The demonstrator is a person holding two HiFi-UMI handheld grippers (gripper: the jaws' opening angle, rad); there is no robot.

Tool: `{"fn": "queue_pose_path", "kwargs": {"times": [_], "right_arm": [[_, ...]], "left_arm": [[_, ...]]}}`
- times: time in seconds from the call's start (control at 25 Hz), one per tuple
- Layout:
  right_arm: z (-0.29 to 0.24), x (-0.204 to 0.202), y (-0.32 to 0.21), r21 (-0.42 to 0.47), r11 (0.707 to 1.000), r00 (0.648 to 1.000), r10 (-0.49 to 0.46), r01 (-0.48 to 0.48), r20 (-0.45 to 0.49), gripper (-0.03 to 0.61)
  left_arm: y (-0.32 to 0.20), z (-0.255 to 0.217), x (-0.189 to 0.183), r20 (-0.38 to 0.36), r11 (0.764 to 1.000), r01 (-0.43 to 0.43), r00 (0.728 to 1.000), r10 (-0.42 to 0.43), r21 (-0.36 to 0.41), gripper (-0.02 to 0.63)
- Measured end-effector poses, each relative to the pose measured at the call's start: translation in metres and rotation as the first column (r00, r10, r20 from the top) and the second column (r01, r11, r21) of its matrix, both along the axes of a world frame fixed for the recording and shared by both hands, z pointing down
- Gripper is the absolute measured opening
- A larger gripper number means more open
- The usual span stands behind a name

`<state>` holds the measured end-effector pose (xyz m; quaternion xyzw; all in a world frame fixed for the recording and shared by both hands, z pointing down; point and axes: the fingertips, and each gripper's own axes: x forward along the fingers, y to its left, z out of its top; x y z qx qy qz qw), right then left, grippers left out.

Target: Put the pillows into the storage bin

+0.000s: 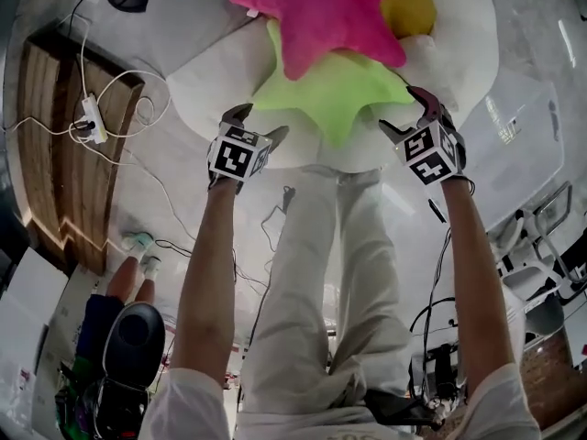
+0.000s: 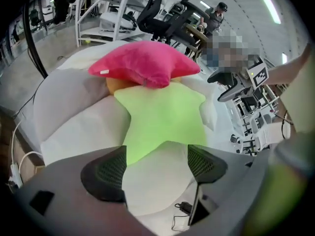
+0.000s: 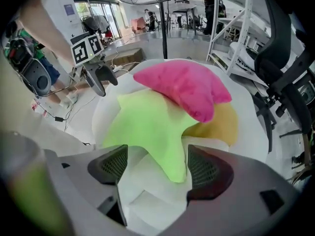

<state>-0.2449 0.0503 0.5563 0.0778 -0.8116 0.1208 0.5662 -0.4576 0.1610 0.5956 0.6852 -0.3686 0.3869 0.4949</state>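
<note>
- My left gripper (image 1: pixel 257 125): fingers spread wide, nothing pinched. Through the gap I see only the lower tip of the green pillow (image 1: pixel 335 94) and white fabric, both apart from the pads.
- My right gripper (image 1: pixel 410 113): same, fingers apart and empty, with the green tip showing beyond them, not touched.
- Both grippers point steeply down, at 8 and 4 o'clock of the green pillow's lower tip, just beside the pile.
- The pillows are stacked at my 12 o'clock on the round white bin (image 1: pixel 211 90), or so I judge that white shape to be.
- The pink pillow (image 1: pixel 330 16) lies on top, overlapping the green one's 12 o'clock side.
- The yellow pillow (image 1: pixel 411 5) peeks out at 2 o'clock of the pink one, under it.
- A white pillow (image 1: pixel 424 46) sits at 3 o'clock of the green one.
- Progress, my guess: the pillows look gathered at the bin, but they heap above its rim, so I can't tell if they are seated inside.
- Left to do, probably: press or tuck the green pillow down.
</note>
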Motion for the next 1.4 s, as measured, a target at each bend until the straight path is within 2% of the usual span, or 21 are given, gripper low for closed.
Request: {"fn": "queue_pose_path", "kwargs": {"times": [0.28, 0.72, 0.92, 1.12, 1.4], "right_arm": [[0.039, -0.006, 0.002, 0.002, 0.997, 0.997, -0.072, 0.072, -0.042, 0.382], [0.077, -0.018, -0.009, 0.021, 0.989, 0.985, -0.141, 0.144, -0.102, 0.414], [0.094, -0.015, 0.003, 0.007, 0.967, 0.956, -0.251, 0.255, -0.15, 0.43], [0.103, -0.017, -0.005, 0.03, 0.964, 0.948, -0.256, 0.266, -0.187, 0.431], [0.127, -0.019, -0.005, -0.031, 0.956, 0.936, -0.293, 0.293, -0.192, 0.477]], "left_arm": [[-0.006, 0.035, 0.005, 0.021, 0.996, -0.083, 0.996, 0.084, -0.02, 0.394], [-0.01, 0.065, 0.001, 0.058, 0.983, -0.182, 0.982, 0.18, 0.025, 0.41], [-0.016, 0.075, 0.012, 0.066, 0.959, -0.279, 0.959, 0.277, 0.04, 0.451], [-0.029, 0.08, 0.019, 0.057, 0.942, -0.327, 0.945, 0.323, 0.08, 0.434], [-0.032, 0.101, 0.021, 0.052, 0.929, -0.364, 0.931, 0.361, 0.067, 0.456]]}}
